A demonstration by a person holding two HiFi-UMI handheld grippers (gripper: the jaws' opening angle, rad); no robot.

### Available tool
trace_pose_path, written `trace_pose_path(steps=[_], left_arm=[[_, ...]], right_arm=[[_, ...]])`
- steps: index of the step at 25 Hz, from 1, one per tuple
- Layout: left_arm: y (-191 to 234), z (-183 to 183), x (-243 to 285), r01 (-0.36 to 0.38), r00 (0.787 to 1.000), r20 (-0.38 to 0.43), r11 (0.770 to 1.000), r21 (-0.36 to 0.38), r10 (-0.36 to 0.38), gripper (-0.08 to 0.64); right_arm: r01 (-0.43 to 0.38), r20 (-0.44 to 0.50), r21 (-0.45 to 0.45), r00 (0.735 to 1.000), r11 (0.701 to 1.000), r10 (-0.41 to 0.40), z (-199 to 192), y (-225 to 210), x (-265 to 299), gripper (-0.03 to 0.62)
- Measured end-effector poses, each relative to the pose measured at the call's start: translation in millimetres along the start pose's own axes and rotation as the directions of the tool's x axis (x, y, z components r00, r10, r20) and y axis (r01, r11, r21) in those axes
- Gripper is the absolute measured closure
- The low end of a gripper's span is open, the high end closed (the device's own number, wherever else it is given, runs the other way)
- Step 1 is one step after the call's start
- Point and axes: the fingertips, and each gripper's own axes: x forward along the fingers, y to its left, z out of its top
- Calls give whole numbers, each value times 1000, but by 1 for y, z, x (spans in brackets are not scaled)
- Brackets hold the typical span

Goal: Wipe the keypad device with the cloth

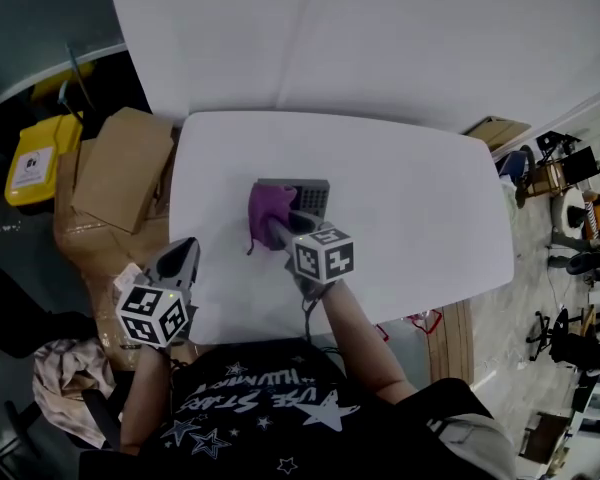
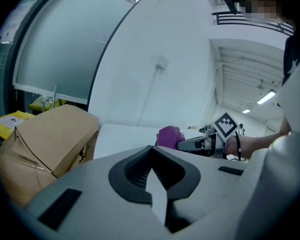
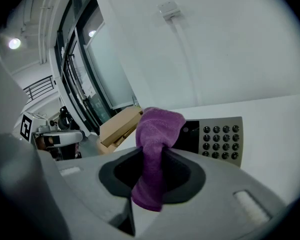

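Observation:
A grey keypad device point(image 1: 302, 194) point(image 3: 216, 136) with dark round keys lies on the white table point(image 1: 410, 218). A purple cloth point(image 1: 269, 210) point(image 3: 156, 139) covers its left part. My right gripper point(image 1: 281, 231) point(image 3: 151, 176) is shut on the purple cloth, which bunches up between the jaws and hangs out behind them. The cloth point(image 2: 170, 135) and right gripper also show in the left gripper view. My left gripper point(image 1: 182, 256) point(image 2: 154, 169) hovers at the table's near left edge, shut with nothing in it.
Cardboard boxes point(image 1: 120, 168) point(image 2: 45, 139) stand left of the table, with a yellow bin point(image 1: 42, 156) beyond. A white wall panel point(image 1: 380, 28) rises behind the table. Cluttered equipment point(image 1: 570, 198) sits at the far right.

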Motion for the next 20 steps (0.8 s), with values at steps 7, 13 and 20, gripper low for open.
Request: trace_pose_path(steps=[7,13,20], left_arm=[[-1,4,9,-11,1000,-8,1000,2,11,552],[-14,5,21,5,999,-32,1000,17,-4,552],[-32,4,34,42,998,-57,998,39,-40,552]], right_arm=[[10,-4,17,1000,1000,-10,-1,-17,-1,494],[22,6,49,1000,999,-23,-4,-34,-12,494],[70,32,88,997,994,-73,-6,-60,-34,494]])
